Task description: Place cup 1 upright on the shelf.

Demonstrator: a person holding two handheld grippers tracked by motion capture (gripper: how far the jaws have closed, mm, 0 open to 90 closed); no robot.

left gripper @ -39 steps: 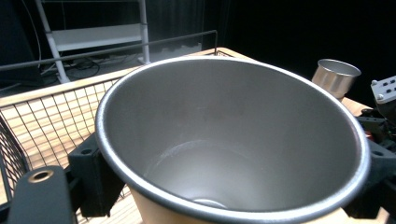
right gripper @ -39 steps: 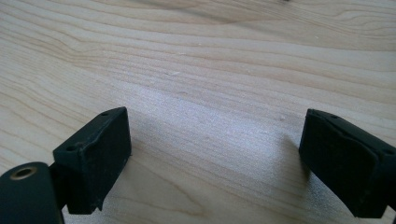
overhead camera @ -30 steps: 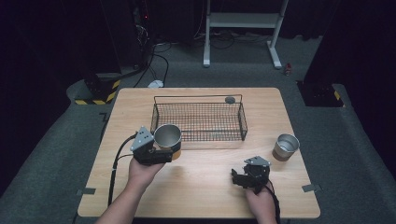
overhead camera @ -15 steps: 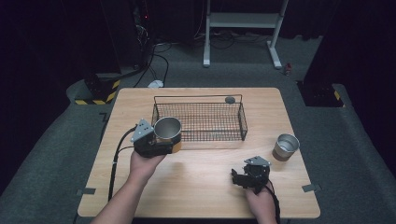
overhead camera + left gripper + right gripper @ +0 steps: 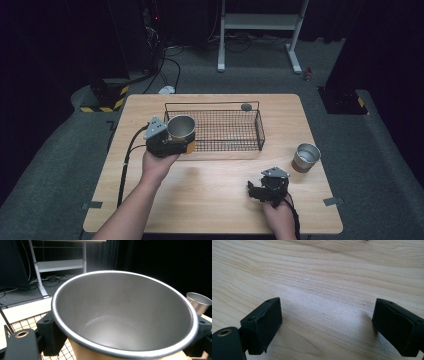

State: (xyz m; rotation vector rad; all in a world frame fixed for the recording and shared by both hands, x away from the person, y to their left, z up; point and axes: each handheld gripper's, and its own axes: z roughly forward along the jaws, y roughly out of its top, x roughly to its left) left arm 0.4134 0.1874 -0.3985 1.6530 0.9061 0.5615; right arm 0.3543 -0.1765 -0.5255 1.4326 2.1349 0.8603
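Held a shiny round metal cup (image 5: 180,128) in the left gripper (image 5: 172,142), fingers pinching its sides, left of middle, over the black wire basket's (image 5: 260,131) edge. Might catch that rim and tip. Right gripper (image 5: 264,191) fingers spread, low on the wooden counter (image 5: 215,200).

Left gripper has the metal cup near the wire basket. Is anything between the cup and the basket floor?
Only the basket's own near-left wall, which the cup in the left gripper appears to sit over. Inside, a small dark round object lies at the far right corner, away from the cup.
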